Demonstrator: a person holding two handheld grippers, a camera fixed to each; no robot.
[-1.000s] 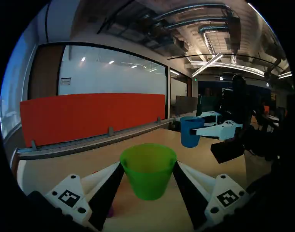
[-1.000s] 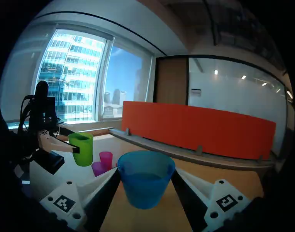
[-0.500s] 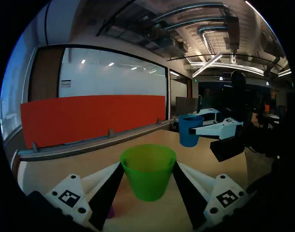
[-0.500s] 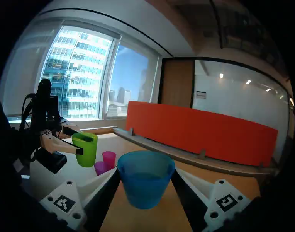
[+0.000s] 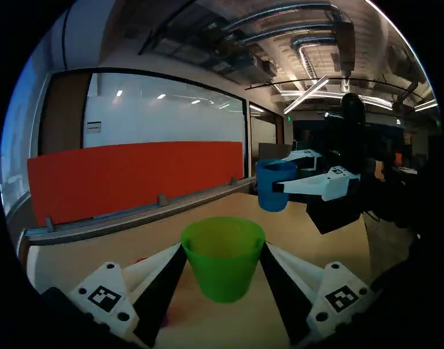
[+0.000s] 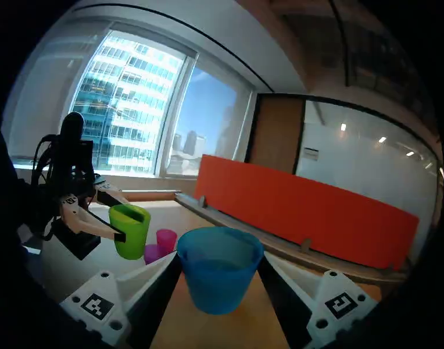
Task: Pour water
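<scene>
Both grippers are holding cups above the table [image 5: 321, 224].
The left gripper [image 5: 222, 251] is clamping the green cup [image 5: 223, 264] upright. The right gripper [image 6: 220, 259] is clamping the blue cup [image 6: 220, 279] upright, with water showing inside. A pink cup [image 6: 167, 239] and a purple cup [image 6: 150, 253] are sitting on the table near the green cup.

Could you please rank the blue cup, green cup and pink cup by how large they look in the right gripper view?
1. blue cup, largest, but nearest the camera
2. green cup
3. pink cup, smallest
Their true sizes stay unsure.
</scene>
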